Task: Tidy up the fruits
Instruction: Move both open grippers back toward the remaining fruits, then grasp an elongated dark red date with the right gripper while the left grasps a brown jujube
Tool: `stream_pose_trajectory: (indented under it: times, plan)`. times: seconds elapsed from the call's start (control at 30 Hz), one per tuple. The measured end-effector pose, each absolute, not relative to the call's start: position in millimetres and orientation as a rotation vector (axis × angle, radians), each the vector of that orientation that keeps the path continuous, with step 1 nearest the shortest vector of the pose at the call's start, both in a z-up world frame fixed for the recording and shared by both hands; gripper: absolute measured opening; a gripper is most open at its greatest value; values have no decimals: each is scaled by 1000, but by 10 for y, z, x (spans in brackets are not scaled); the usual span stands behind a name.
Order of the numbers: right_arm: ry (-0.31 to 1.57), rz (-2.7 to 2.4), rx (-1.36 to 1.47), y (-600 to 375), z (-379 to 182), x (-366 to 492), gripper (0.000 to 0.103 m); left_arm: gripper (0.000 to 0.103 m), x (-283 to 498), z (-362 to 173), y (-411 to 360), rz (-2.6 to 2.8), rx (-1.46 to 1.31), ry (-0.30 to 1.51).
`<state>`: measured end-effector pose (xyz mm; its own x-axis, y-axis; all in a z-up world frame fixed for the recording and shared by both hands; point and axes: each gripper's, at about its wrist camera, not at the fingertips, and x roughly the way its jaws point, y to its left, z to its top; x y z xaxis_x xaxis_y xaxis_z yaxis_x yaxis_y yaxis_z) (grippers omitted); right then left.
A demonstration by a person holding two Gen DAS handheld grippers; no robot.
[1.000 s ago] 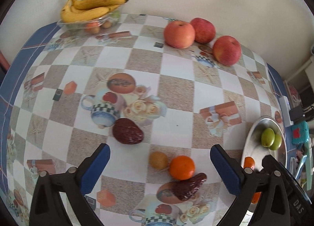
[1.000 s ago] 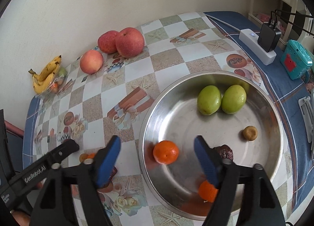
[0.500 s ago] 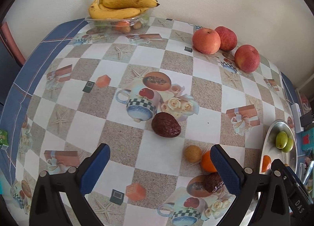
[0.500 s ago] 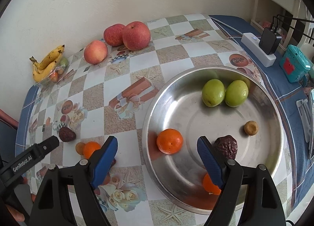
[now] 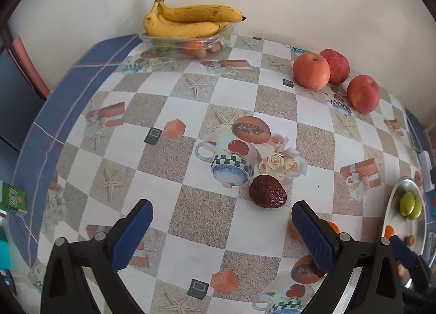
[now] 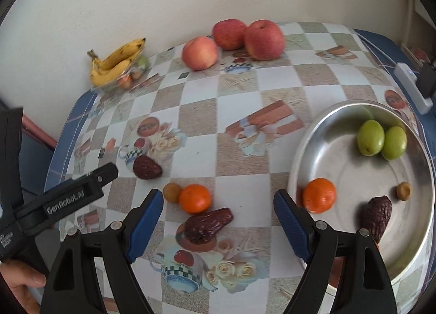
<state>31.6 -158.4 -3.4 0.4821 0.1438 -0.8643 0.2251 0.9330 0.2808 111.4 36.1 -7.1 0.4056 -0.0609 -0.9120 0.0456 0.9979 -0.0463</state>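
Sorting of loose fruit into the round stainless-steel bowl (image 6: 321, 128) at the right of the desk (image 6: 245, 90) is judged to be under way, with a pick-up stage in hand. Both pairs of tongs, the left tongs (image 5: 222, 221) and the right tongs (image 6: 218, 213), are seen spread wide with nothing held. Between the right tongs' blue pads lie an orange mandarin (image 6: 195, 198) and a long wrinkled dark-red date (image 6: 208, 225), with a small tan longan (image 6: 172, 191) just left of the mandarin; a rounder dark-red date (image 5: 267, 191) lies ahead of the left tongs. A descent and closure over one small fruit is probably called for next, then a carry rightward to the bowl. Counted inside the bowl: two green jujubes (image 6: 370, 137), one mandarin, one date, one longan. Counted loose on the desk: two dates, one mandarin, one longan, three red apples (image 5: 311, 70) far right. A bunch of yellow bananas (image 5: 188, 23), their number hard to tell, rests on a clear plastic tray (image 5: 169, 41) at the far side.
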Motion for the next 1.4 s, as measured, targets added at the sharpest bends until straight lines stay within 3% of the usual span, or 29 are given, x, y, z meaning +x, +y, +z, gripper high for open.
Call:
stream_pose_trajectory:
  times: [0.73,0.8,0.87,1.13,1.23,1.3,1.4]
  plan:
    - [1258,19,255,-1268,-616,435,83,103,1178,-578,275,-102,-69,1296]
    - [1255,22,248,-1260,-614,437,79,103,1182,-558,264,-111,-73,1287]
    - [1250,26,233,-1247,-604,435,68,103,1177,-547,256,-118,-72,1285]
    - [1247,41,230,-1235,-597,449,58,103,1201,-524,223,-200,-178,1317]
    - [1248,32,229,-1268,-597,437,58,100,1166,-552,203,-210,-213,1334]
    - [1249,20,232,-1308,-595,416,58,85,1142,-565,151,-227,-208,1340]
    - [1249,3,246,-1369,-595,403,58,76,1117,-583,56,-263,-207,1344]
